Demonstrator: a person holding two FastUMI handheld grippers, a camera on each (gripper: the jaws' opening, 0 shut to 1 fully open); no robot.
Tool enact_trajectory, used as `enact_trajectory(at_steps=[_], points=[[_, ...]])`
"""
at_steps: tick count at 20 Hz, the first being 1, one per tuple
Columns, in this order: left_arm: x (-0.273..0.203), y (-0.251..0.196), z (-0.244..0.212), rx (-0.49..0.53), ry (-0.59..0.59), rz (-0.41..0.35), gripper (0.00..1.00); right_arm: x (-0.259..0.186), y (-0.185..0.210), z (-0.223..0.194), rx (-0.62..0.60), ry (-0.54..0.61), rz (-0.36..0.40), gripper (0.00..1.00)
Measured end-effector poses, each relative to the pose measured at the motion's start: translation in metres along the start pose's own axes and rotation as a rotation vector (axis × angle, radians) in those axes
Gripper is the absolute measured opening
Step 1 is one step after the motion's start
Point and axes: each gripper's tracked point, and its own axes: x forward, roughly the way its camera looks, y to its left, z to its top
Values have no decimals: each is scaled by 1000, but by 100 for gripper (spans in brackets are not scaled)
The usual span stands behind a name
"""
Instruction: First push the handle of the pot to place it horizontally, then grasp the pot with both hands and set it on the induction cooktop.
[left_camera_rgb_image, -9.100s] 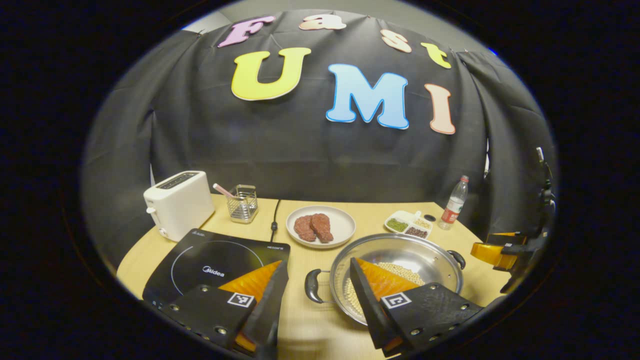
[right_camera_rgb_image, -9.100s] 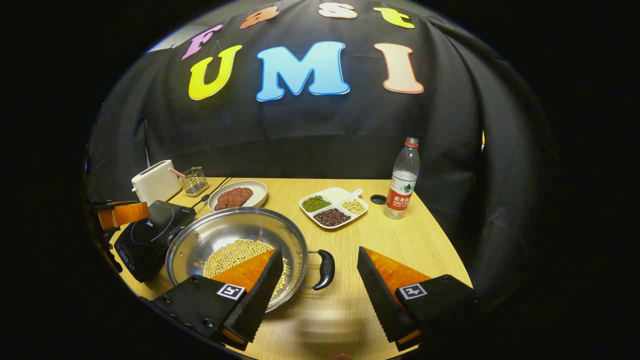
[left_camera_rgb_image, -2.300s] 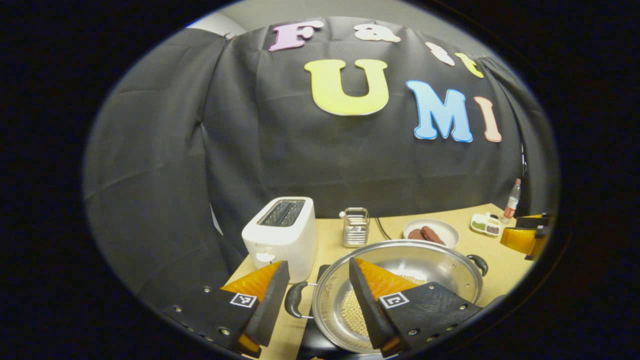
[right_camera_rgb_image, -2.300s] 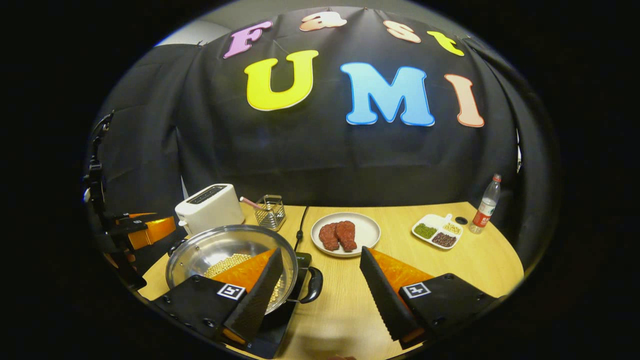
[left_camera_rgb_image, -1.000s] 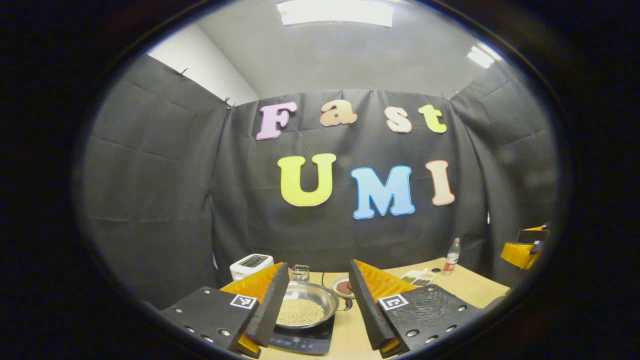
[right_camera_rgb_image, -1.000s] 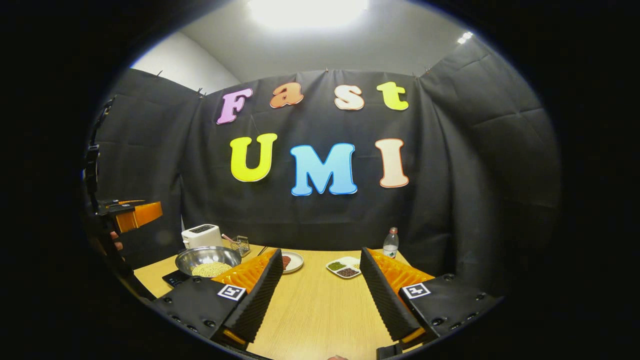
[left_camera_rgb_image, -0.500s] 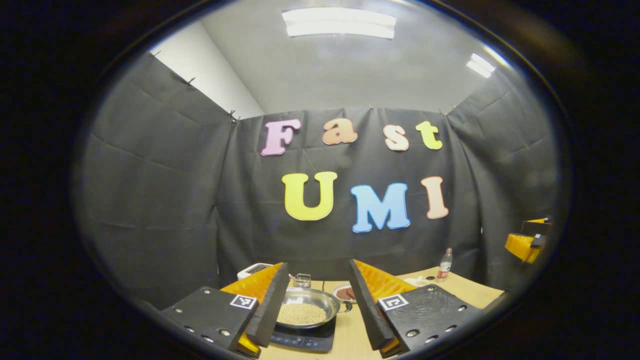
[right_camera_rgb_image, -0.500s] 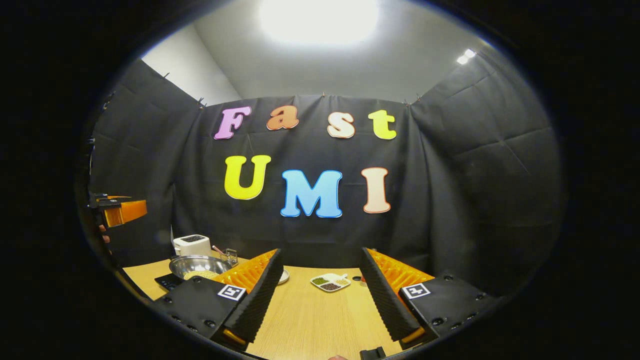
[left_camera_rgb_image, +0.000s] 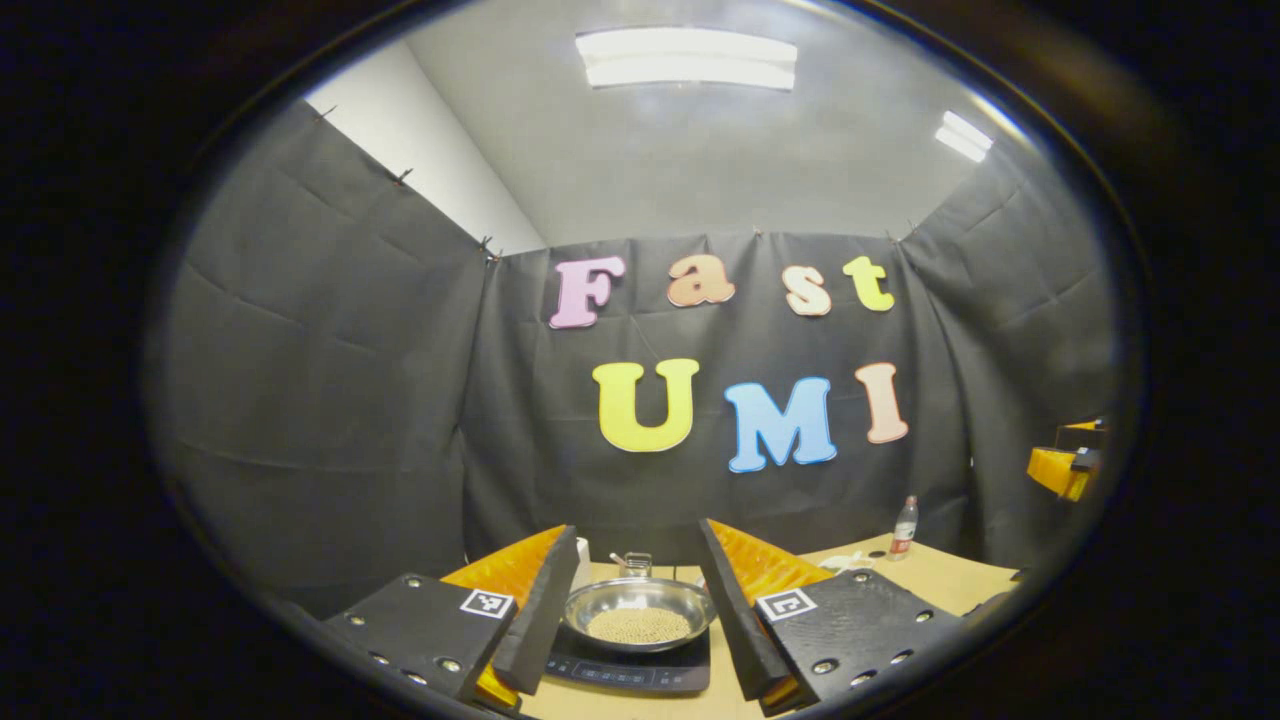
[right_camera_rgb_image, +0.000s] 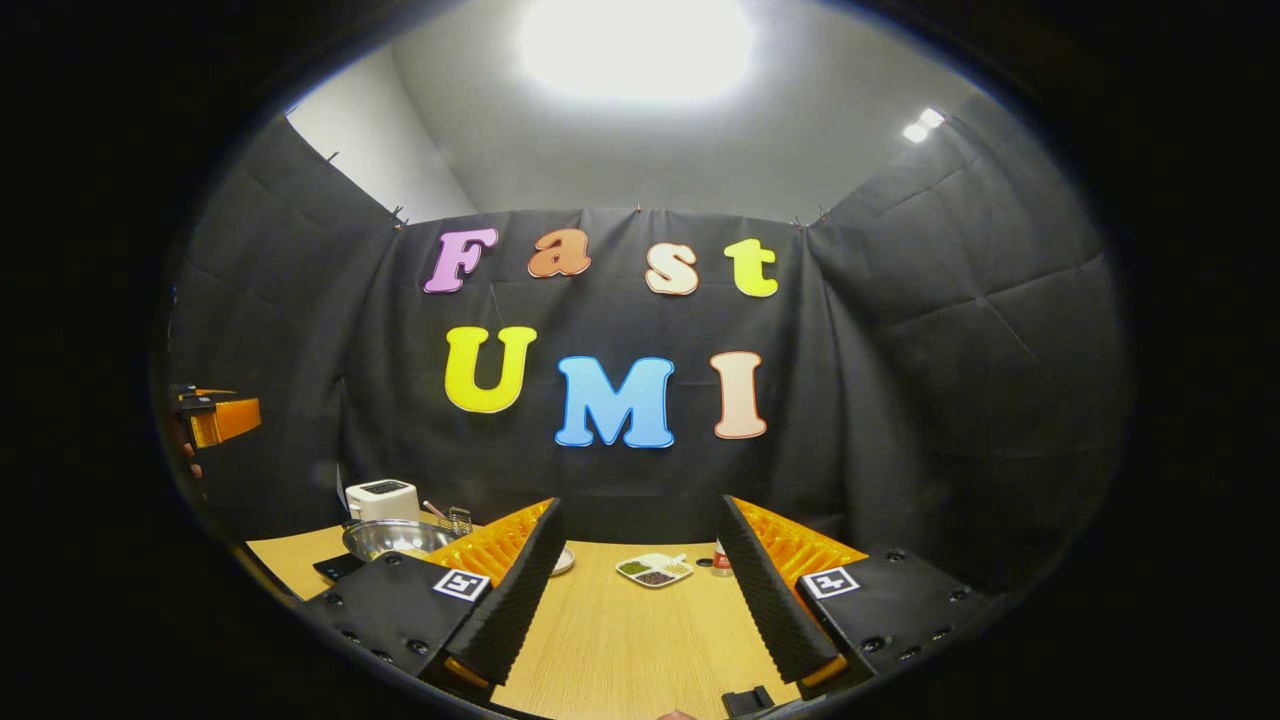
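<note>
The steel pot (left_camera_rgb_image: 638, 610) holding pale beans sits on the black induction cooktop (left_camera_rgb_image: 630, 668), seen far off between the fingers in the left gripper view. My left gripper (left_camera_rgb_image: 635, 600) is open, raised and well back from the pot, with nothing in it. In the right gripper view the pot (right_camera_rgb_image: 395, 538) rests on the cooktop (right_camera_rgb_image: 338, 566) at the left, partly hidden behind one finger. My right gripper (right_camera_rgb_image: 635, 575) is open and empty, high above the wooden table (right_camera_rgb_image: 640, 630). The left gripper (right_camera_rgb_image: 215, 418) shows at the far left edge, the right gripper (left_camera_rgb_image: 1065, 465) at the far right.
A white toaster (right_camera_rgb_image: 381, 498) and a wire holder (right_camera_rgb_image: 455, 520) stand behind the pot. A divided dish of beans (right_camera_rgb_image: 655, 569) lies mid-table, and a water bottle (left_camera_rgb_image: 903, 527) stands at the far right. A plate (right_camera_rgb_image: 562, 560) peeks from behind a finger.
Both grippers, which let go of the pot on the cooktop, have drawn further back and up. The pot looks smaller and more centred in the left gripper view.
</note>
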Motion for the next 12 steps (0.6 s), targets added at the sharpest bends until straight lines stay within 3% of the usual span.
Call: enact_trajectory(at_steps=[2,5,7,8,9,10,12], points=[[-4,0,-3,3,5,-8,70,-4,0,3,6,-3,-5,93],[-12,-3,-7,19,7,-18,70,-11,-1,3,5,-3,-15,97],[-17,-5,-4,25,3,-24,70,-12,0,3,6,-2,-14,93],[-18,-6,-3,28,1,-26,70,-12,-1,3,4,-2,-16,97],[-17,-6,-1,31,-1,-26,70,-12,-2,3,4,0,-17,93],[-17,-6,1,31,-1,-26,70,-13,-1,3,7,1,-18,97],[-17,-7,0,30,0,-26,70,-14,-3,3,10,1,-21,93]])
